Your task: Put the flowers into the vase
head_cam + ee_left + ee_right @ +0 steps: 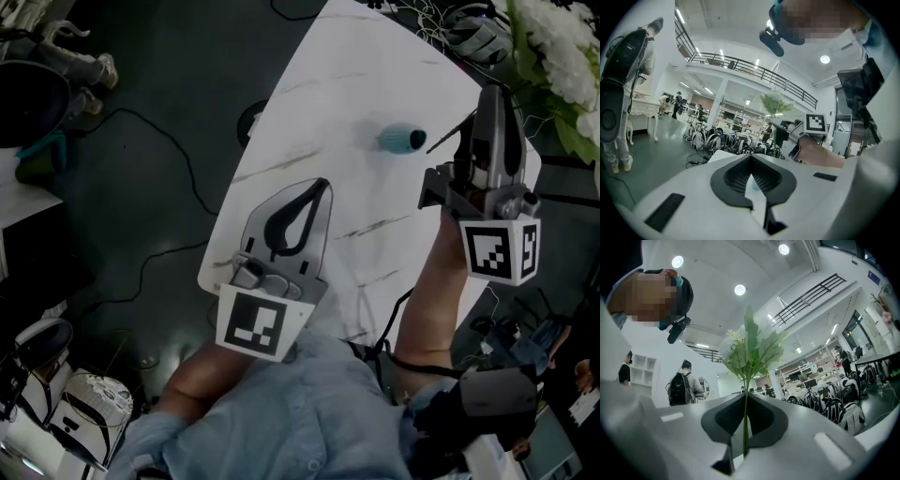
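Our right gripper [492, 92] is clamped on the flower stem [745, 423], with the blooms [562, 42] at far right. The cut end slants left toward the vase [401, 138] on the table [319, 112]. Our left gripper [314, 192], closed and empty, lies farther from the vase.

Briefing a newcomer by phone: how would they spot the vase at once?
Find the white, grey-veined tabletop in the head view. Near its far right edge, beside the right tool, sits a small teal rounded vase. It is the only coloured thing on that pale surface.
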`<move>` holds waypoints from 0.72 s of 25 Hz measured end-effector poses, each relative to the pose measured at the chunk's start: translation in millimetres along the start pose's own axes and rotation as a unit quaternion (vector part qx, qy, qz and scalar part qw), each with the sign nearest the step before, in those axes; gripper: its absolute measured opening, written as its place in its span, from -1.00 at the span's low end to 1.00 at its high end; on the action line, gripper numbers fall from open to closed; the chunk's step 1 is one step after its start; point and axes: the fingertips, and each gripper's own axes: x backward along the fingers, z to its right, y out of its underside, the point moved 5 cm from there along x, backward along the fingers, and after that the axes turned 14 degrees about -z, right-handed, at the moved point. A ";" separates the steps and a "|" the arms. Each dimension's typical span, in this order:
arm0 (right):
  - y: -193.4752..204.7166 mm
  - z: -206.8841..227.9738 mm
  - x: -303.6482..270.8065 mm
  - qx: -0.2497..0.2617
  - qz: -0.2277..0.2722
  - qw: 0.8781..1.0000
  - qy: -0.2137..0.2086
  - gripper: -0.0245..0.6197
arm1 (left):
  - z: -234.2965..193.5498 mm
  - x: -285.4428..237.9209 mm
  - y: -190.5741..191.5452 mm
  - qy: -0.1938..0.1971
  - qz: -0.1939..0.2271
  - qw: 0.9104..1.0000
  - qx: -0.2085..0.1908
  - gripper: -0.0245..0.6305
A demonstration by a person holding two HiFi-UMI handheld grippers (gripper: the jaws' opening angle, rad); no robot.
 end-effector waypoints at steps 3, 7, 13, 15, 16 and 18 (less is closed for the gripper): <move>2.3 -1.6 -2.1 0.003 0.020 1.000 -0.011 -0.90 | -3.7 2.7 5.9 -0.007 -0.006 1.000 0.007 -0.91; 12.5 0.6 -3.4 0.003 0.026 1.000 -0.011 -0.90 | -7.2 5.0 9.7 -0.011 -0.009 1.000 0.006 -0.91; 32.2 5.1 -4.1 0.004 0.020 1.000 -0.005 -0.90 | -10.4 6.3 9.5 -0.007 -0.008 1.000 0.005 -0.91; 41.5 6.9 -4.1 0.003 0.012 1.000 -0.002 -0.90 | -10.5 5.5 8.6 -0.004 -0.009 1.000 0.004 -0.91; 46.2 8.1 -3.9 0.001 0.008 1.000 0.000 -0.90 | -10.4 4.8 8.2 -0.002 -0.008 1.000 0.004 -0.91; 55.4 10.1 -3.7 -0.004 -0.002 1.000 0.003 -0.90 | -11.2 4.2 8.3 0.000 -0.006 1.000 0.003 -0.91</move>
